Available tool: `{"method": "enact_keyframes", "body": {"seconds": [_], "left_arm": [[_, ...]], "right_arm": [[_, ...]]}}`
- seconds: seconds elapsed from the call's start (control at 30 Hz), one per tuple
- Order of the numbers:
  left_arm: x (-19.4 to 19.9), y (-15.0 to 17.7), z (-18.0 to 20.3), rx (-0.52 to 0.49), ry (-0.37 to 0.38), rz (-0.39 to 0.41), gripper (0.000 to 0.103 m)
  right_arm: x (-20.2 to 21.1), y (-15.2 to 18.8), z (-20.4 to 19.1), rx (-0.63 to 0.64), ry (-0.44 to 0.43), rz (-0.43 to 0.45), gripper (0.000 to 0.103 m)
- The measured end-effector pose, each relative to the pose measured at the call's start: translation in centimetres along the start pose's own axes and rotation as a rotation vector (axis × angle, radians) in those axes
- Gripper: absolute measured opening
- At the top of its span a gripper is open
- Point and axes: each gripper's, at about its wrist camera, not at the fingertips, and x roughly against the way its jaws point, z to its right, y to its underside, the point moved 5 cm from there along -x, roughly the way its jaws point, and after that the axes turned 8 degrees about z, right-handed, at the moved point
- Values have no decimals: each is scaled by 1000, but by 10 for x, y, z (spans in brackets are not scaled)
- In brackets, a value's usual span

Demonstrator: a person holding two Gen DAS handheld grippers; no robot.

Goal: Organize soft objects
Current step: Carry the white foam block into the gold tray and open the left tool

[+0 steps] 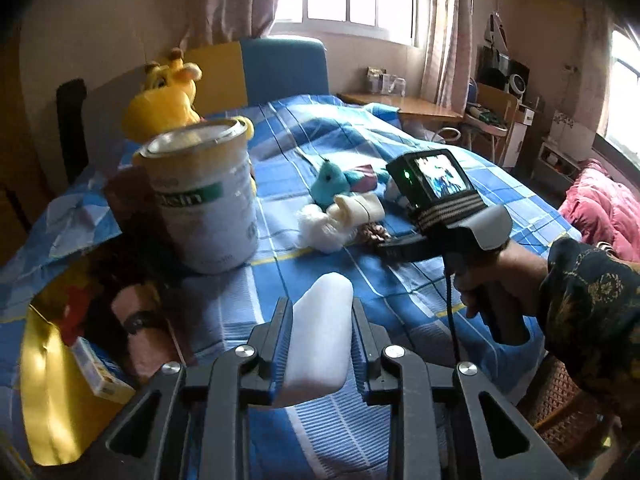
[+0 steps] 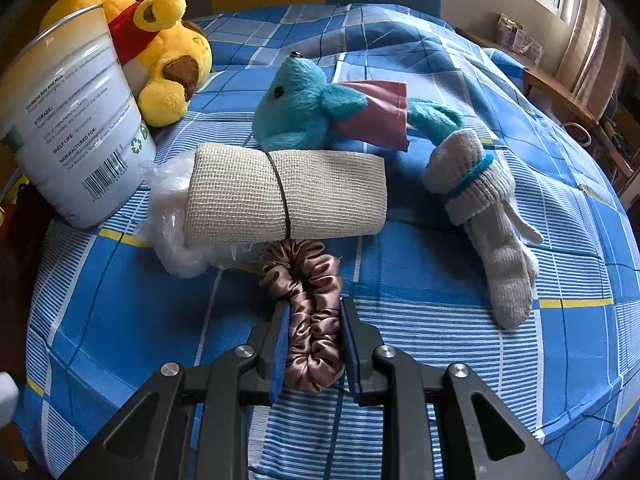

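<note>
With our left gripper we clamp a white soft foam-like wedge between nearly closed blue-padded fingers, its tip sticking up past them above the blue checked bedspread. Up to the left stands an open-topped white metal tin with a green band; only the letters "sin" can be read there, upside down.

In the right wrist view the same tin shows "Contains Soy and Milk", "STORAGE", "SHELF LIFE: 36 months", "MANUFACTURED FOR", a barcode and recycling marks. Behind it leans a yellow plush bear in a red shirt. Right of the tin lies a beige rolled elastic bandage on crinkled clear plastic wrap, with a turquoise plush animal behind it.

Our right gripper pinches a bronze satin scrunchie, jaws almost closed, its far end touching the bandage. Farther right lies a grey knitted mitten pair.
</note>
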Motion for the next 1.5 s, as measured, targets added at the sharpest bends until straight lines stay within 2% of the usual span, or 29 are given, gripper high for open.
{"method": "enact_keyframes", "body": {"seconds": [0.5,0.8,0.93,1.07,1.17,1.3,1.5], "left_arm": [[24,-11,-26,38,-69,50,28],[39,-9,-64,97,-140,72,28],[57,-10,-105,184,-187,97,28],[84,-5,-172,329,-280,122,28],[100,9,-218,411,-376,126,28],[104,40,-267,521,-451,80,28],[77,66,-287,614,-428,9,28]], "right_arm": [[3,1,-3,25,12,26,23],[2,2,-3,32,16,35,23],[3,3,-4,39,19,40,23],[4,3,-4,39,22,42,23],[4,3,-5,41,27,41,23],[4,3,-5,40,29,39,23],[4,2,-6,41,34,37,23]]}}
